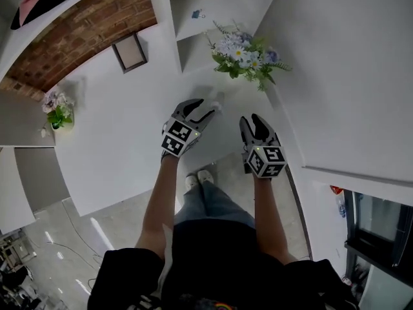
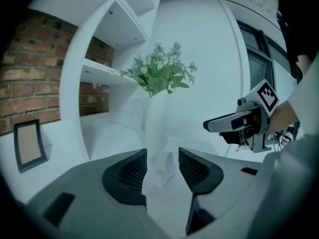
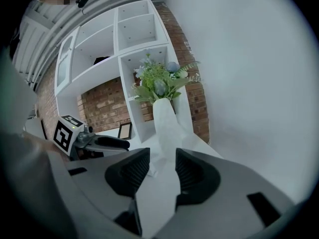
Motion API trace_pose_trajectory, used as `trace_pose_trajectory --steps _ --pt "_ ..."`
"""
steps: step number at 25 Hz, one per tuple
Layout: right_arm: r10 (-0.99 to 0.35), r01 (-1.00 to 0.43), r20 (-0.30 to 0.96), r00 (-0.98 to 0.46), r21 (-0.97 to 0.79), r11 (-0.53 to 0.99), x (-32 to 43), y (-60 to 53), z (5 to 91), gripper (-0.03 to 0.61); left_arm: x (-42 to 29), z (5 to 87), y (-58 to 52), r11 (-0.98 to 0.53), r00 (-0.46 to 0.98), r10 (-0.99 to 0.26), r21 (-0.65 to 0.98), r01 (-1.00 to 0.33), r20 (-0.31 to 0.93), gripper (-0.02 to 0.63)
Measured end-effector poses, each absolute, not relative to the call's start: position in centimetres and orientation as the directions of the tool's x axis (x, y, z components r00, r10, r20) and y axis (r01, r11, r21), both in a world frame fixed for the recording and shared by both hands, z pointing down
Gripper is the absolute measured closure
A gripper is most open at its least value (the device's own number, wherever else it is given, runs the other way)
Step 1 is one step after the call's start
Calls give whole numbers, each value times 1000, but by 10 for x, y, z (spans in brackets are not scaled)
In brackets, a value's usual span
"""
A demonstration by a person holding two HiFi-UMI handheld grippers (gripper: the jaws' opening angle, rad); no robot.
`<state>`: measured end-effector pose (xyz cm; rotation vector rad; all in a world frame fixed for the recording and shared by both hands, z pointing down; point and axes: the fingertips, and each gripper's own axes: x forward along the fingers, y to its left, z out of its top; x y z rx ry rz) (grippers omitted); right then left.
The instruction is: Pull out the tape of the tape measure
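Status: not started, no tape drawn yet. L gripper [image 1: 205, 106] and R gripper [image 1: 250, 119]: jaws apart, nothing held, both above white table [image 1: 116, 141]. Tape measure [image 2: 160, 167]: prob. the small pale item on table at foot of vase [image 2: 157, 118], ahead of L jaws, untouched; ID uncertain. Remaining: grip body, pull tape. Writing: none legible; marker cubes [image 1: 179, 139] carry patterns only

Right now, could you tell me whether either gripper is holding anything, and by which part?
Nothing is held. The left gripper and right gripper both stand open; a small whitish object lies ahead of the left one, ungripped.
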<state>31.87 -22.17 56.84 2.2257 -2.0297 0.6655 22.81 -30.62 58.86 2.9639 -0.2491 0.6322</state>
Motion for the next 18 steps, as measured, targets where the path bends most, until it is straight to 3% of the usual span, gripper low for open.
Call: trace_pose_trajectory --steps 7,10,12,18 --pt "-924 -954 378 61 -248 -165 327 -210 581 436 260 619 -301 -998 863 34 57 6 503 439" --pt "-924 -954 377 63 -248 -166 329 -210 580 436 261 621 -298 -998 857 58 47 40 512 450" --pt "-924 -954 378 63 -250 -168 331 -211 580 436 261 622 -297 -998 857 60 39 47 511 495" --pt "-924 -956 380 34 -256 -140 322 -217 580 436 254 616 -285 -994 859 109 48 98 500 508"
